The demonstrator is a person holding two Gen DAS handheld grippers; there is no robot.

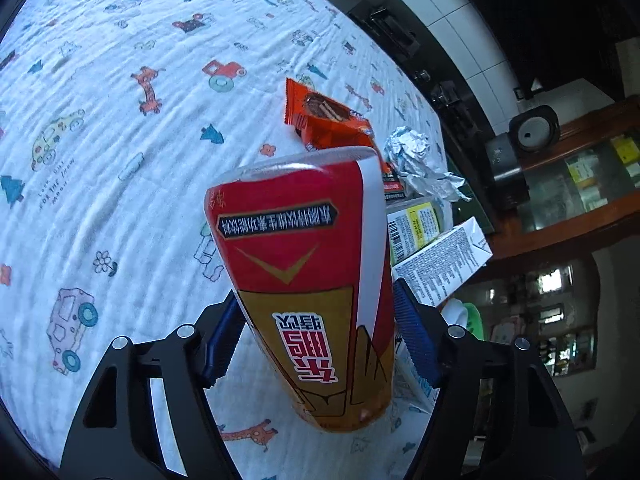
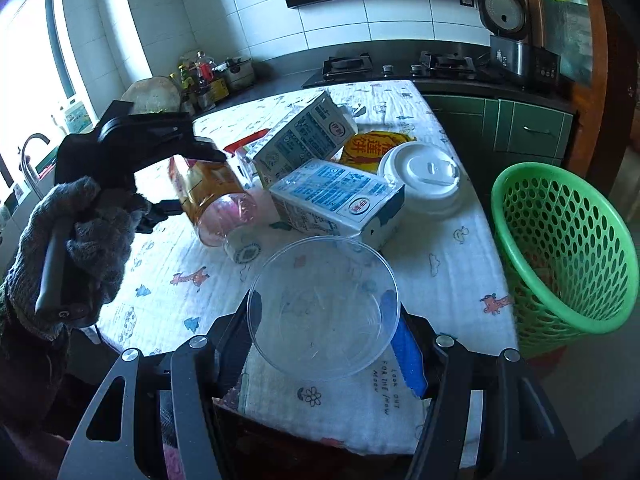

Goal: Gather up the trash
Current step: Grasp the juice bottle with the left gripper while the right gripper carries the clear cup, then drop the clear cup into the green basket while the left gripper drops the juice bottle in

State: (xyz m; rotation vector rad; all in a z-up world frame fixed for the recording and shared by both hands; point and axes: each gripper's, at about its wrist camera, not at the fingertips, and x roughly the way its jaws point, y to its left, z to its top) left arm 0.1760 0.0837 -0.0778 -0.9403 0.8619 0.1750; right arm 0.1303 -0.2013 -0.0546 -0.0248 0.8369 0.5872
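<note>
Over the printed tablecloth point(image 1: 120, 128), both claws are loaded.
I see the left gripper point(image 1: 316, 344) clenched on a red-and-gold drink bottle point(image 1: 308, 280), pads pressing both its sides, lifted above the cloth; its far end is distorted by the lens. I see the right gripper point(image 2: 326, 336) clamped across a clear plastic lid point(image 2: 324, 308), near two milk cartons point(image 2: 340, 200). A green basket point(image 2: 568, 248) stands beside the table, its contents hard to read.
</note>
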